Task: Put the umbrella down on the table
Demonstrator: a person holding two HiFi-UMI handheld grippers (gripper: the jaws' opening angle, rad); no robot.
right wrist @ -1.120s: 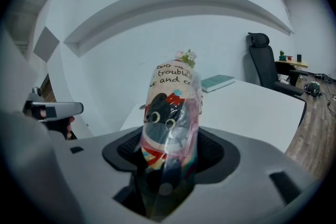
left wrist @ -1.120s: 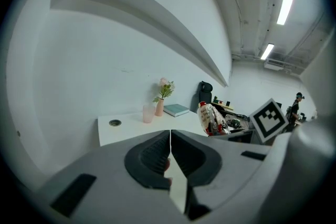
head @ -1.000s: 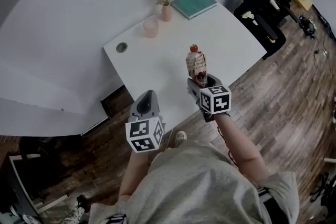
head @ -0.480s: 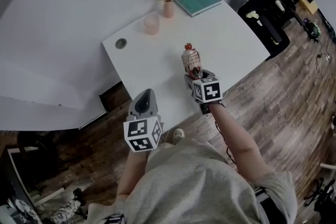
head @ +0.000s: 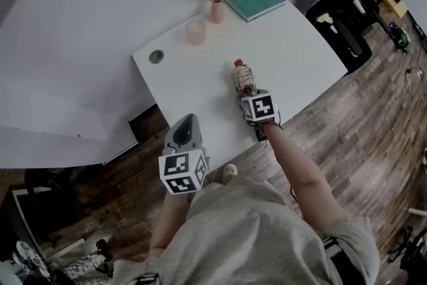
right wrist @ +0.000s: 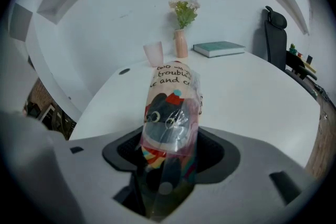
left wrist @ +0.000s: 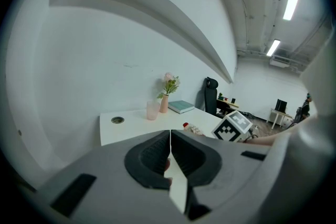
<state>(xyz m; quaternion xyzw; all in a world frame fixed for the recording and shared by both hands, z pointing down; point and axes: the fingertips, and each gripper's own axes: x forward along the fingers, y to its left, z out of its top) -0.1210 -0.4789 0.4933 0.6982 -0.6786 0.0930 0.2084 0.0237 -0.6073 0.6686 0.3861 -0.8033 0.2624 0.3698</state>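
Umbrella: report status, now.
Left gripper shut, empty. Right gripper shut on umbrella, above the table. Cup, vase, book well apart at far edge.

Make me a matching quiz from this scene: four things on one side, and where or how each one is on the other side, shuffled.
1 umbrella
2 book
3 cup
4 left gripper

a shut
b beside the vase
c held by the right gripper
d at the table's far corner

Pairs: 1-c, 2-d, 3-b, 4-a
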